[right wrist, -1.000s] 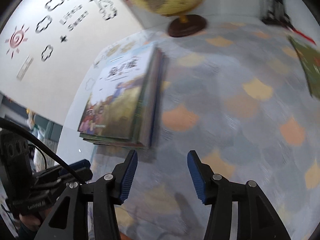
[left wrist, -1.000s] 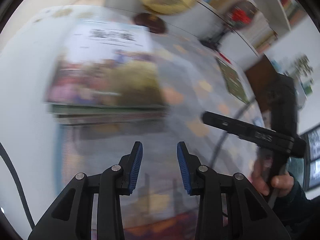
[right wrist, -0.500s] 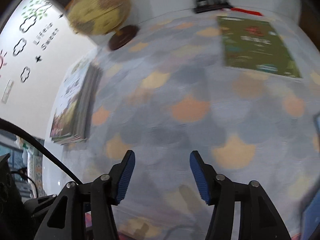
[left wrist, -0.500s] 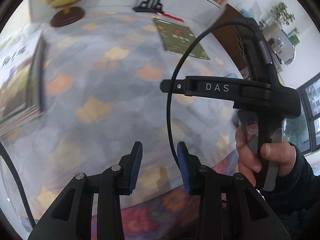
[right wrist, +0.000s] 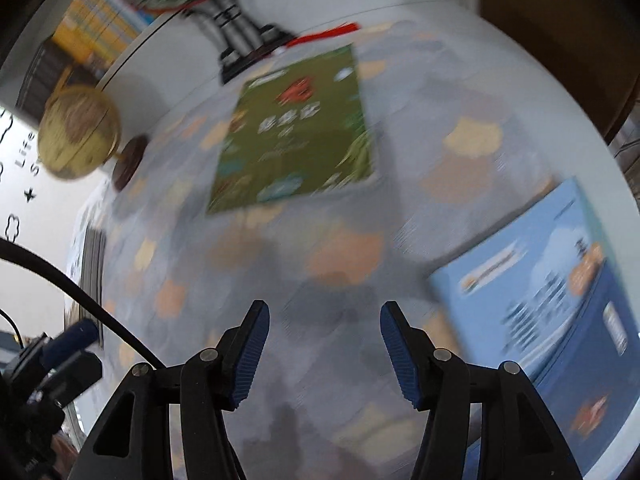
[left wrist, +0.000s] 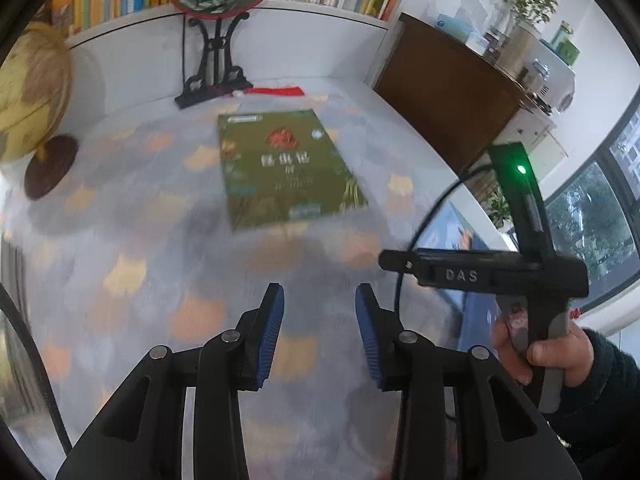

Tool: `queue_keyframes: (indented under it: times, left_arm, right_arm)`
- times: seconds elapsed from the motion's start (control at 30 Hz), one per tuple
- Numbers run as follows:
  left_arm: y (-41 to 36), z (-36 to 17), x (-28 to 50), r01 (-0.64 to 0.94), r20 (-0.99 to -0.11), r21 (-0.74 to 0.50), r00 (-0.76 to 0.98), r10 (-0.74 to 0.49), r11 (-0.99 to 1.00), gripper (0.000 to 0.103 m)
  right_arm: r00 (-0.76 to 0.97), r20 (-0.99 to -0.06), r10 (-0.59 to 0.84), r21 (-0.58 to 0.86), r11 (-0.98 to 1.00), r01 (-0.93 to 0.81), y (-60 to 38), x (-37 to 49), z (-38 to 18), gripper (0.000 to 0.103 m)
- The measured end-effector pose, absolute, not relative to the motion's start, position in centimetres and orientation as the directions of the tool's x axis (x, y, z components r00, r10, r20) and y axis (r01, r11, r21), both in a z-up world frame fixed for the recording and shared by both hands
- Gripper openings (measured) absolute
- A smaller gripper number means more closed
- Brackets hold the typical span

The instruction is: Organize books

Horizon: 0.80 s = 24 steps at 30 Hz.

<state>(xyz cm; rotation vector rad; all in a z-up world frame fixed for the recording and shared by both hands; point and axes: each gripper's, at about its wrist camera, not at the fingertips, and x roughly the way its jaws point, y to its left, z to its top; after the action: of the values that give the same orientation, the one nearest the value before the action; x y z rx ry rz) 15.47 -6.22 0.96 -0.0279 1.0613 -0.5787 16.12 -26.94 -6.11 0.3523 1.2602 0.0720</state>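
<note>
**Empty tongs above 2 loose books**

Both sets of tongs hang over the patterned bench cloth [left wrist: 132, 276] with nothing between their blue pads. The left tongs [left wrist: 319, 334] stand slightly apart; the right tongs [right wrist: 323, 354] stand wider, well clear of any book. Empty and pointed steeply down at the bench, they look ready to fetch the next book, I judge.

The green book [left wrist: 286, 168] lies flat, cover up, toward the far side of the bench, just in front of the black ornament stand [left wrist: 214, 68]. The blue book [right wrist: 560, 280] lies flat near the right edge, closer to the right tongs than the green one. Lying singly and well apart, these 2 seem to be the ones not yet sorted. A stack of books [right wrist: 90, 276] shows at the far left edge in the right wrist view, probably where sorted books go.

The stack is cut off and blurred, so its count cannot be told. The blue book runs out of frame at the lower right, and in the left wrist view the right-hand tool [left wrist: 500, 272] and its cable cover most of it. Both cover titles are smeared. The globe [right wrist: 78, 132] is blurred too.
</note>
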Motion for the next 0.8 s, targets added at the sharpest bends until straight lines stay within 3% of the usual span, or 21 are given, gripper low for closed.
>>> queue_keyframes:
  times: [0.4, 0.53, 0.67, 0.8]
  left_arm:
    - [-7.5, -6.5, 28.3, 0.247, -0.858, -0.321, 0.332, -0.391, 0.914, 0.034]
    - [-6.7, -8.6, 30.2, 0.17, -0.873, -0.307, 0.341, -0.348, 0.936, 0.034]
    - [-6.3, -9.6, 30.9, 0.128, -0.868, -0.322, 0.356, -0.347, 0.938, 0.035]
    - [-6.8, -9.6, 30.6, 0.172, -0.856, -0.36, 0.329, -0.398, 0.917, 0.035]
  right_arm:
    - [0.361, -0.908, 0.211, 0.272, 0.954, 0.128, -30.3, 24.6, -7.2, 0.056]
    - [0.401, -0.903, 0.154, 0.202, 0.976, 0.081, -29.4, 26.6, -7.5, 0.056]
    - [0.407, -0.901, 0.152, 0.205, 0.975, 0.09, -29.1, 28.1, -8.6, 0.041]
    - [0.397, -0.903, 0.166, 0.224, 0.969, 0.103, -28.5, 28.2, -9.5, 0.04]
